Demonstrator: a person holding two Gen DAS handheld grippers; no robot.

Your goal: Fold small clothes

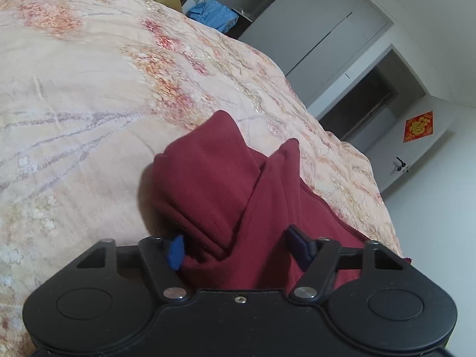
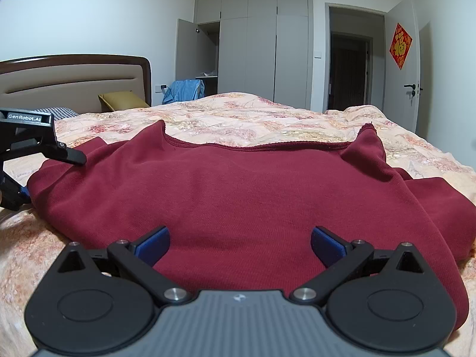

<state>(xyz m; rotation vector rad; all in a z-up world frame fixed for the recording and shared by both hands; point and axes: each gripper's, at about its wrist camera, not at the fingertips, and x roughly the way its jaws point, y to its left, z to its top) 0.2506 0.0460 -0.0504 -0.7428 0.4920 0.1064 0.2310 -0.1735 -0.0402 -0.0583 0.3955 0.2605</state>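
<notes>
A dark red garment lies spread on the floral bed cover, its hemmed edge toward the far side. My right gripper is open, its blue pads wide apart over the garment's near edge. My left gripper is open with a bunched fold of the red garment lying between its blue pads; the jaws do not pinch it. The left gripper also shows in the right wrist view at the garment's left edge.
The bed has a headboard, a yellow pillow and a patterned pillow. Blue clothing hangs beside an open wardrobe. A doorway and a white door stand to the right.
</notes>
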